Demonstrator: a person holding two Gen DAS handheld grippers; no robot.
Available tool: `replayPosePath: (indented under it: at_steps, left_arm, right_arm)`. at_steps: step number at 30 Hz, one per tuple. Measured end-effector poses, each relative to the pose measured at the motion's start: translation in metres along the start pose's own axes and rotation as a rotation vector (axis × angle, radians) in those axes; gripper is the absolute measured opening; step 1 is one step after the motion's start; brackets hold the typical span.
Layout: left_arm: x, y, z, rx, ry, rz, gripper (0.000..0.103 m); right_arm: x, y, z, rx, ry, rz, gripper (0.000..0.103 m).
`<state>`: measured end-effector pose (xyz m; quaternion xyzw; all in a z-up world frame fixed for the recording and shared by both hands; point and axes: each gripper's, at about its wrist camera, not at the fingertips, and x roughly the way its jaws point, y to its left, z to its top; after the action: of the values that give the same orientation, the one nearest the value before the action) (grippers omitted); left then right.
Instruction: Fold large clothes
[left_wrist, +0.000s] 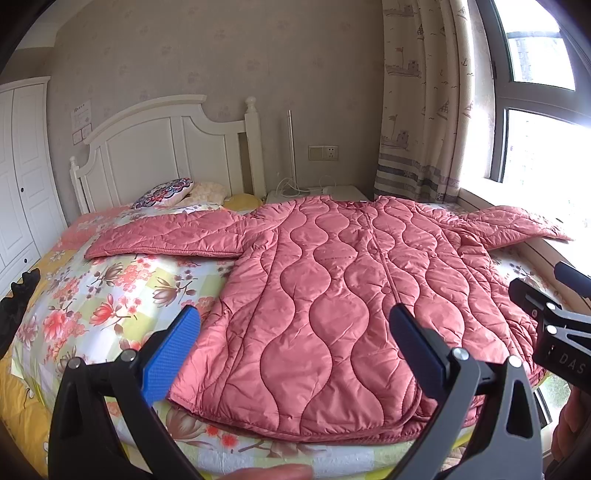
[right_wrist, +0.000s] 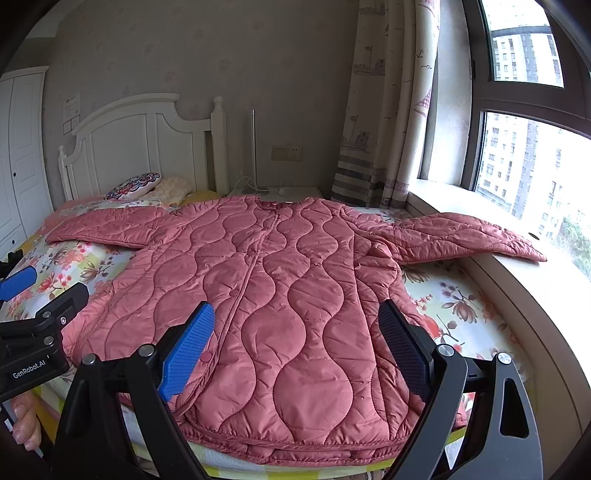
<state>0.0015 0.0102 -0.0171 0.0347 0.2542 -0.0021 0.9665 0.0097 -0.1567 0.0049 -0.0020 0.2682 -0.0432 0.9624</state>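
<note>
Pillow (left_wrist: 164, 192) beyond coat (left_wrist: 332, 295), sleeve on windowsill (right_wrist: 517, 273)

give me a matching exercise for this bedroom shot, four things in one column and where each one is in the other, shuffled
Things:
1. pink quilted coat
2. coat's right sleeve
3. patterned cushion
4. left gripper

Places:
A. draped onto the windowsill
B. by the headboard
C. spread flat on the floral bedspread
D. hovering open above the coat's hem

Pairs: 1-C, 2-A, 3-B, 4-D
</note>
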Motion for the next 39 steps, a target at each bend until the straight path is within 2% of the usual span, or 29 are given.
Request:
replayPosePath:
  at_steps: [26,39]
  left_arm:
    - [0.001,0.002,-0.002,-0.001,0.005,0.000,0.101]
    - [0.019,-0.002,-0.010,0.019,0.049,-0.004,0.101]
  right_arm:
    - [0.002,0.001,-0.002,-0.003,0.009,0.005,0.087]
    - [0.014,-0.001,-0.005,-0.002,0.041,0.011,0.087]
